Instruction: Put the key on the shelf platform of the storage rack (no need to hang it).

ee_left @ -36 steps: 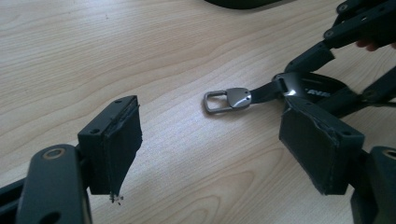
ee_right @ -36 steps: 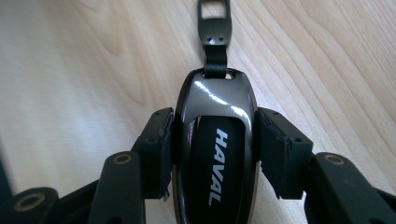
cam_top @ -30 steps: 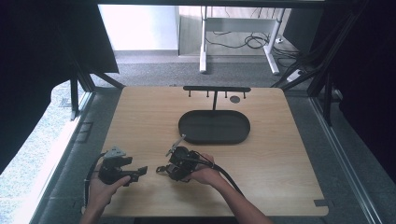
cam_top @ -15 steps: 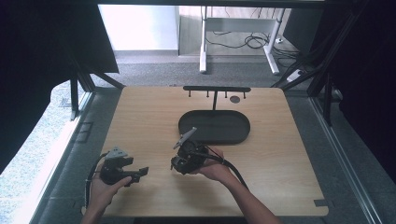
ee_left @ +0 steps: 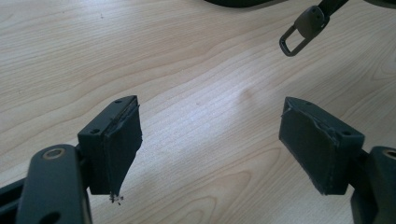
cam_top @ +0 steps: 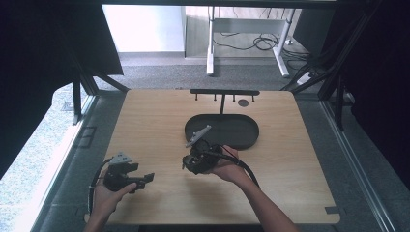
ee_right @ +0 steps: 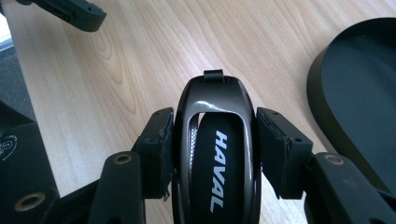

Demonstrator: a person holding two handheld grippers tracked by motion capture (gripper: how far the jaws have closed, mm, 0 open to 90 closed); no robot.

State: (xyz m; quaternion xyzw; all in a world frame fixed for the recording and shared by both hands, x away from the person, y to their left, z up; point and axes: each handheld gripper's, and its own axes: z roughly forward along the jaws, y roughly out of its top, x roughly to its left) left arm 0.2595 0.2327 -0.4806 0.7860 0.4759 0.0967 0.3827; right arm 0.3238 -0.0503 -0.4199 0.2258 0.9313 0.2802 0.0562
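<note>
The glossy black oval key fob point(ee_right: 217, 154) bears white "HAVAL" lettering on a matte black centre. The flat wooden surface point(cam_top: 145, 121) is pale tan with fine darker grain streaks. The shallow oval tray point(cam_top: 241, 133) is matte black, as is the thin T-shaped hook rack point(cam_top: 224, 92). Both hand-held grippers, the left hand-held gripper point(ee_left: 210, 140) and the right hand-held gripper point(ee_right: 210, 144), are black with a grey top plate.

Right gripper point(cam_top: 189, 163) with key fob point(ee_right: 217, 154) lifted toward tray point(cam_top: 249, 140).
</note>
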